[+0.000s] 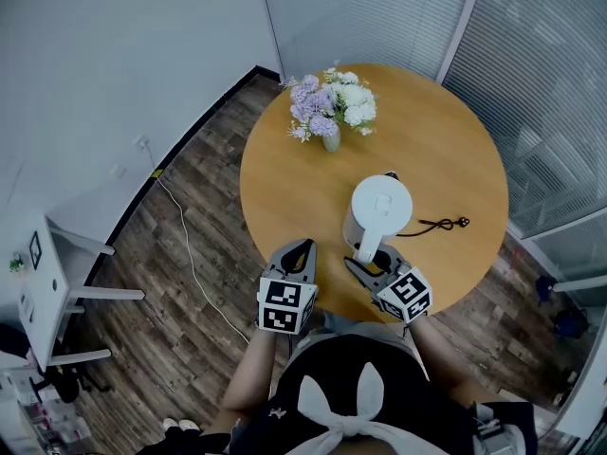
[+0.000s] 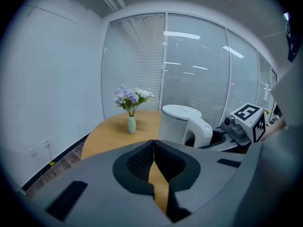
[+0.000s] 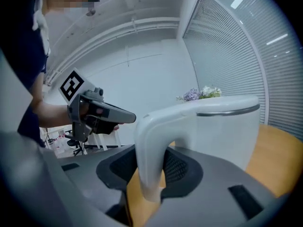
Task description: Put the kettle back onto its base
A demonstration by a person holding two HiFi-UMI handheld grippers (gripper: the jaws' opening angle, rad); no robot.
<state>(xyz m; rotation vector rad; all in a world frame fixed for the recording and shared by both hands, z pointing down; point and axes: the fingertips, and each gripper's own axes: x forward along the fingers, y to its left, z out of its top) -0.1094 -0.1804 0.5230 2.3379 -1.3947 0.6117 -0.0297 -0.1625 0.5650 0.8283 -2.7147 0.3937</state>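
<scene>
While clamped by its upright handle (image 3: 149, 160) in right gripper (image 1: 368, 262): white plastic electric kettle (image 1: 379, 211).
Standing straight ahead at round wooden table (image 1: 285, 188)'s near edge; left gripper (image 1: 302, 247) clenched empty alongside; base unseen.

Centre frame: the kettle (image 1: 380, 209) hides whatever bears it; we cannot trace the black cord (image 1: 441, 224) beside it.
</scene>
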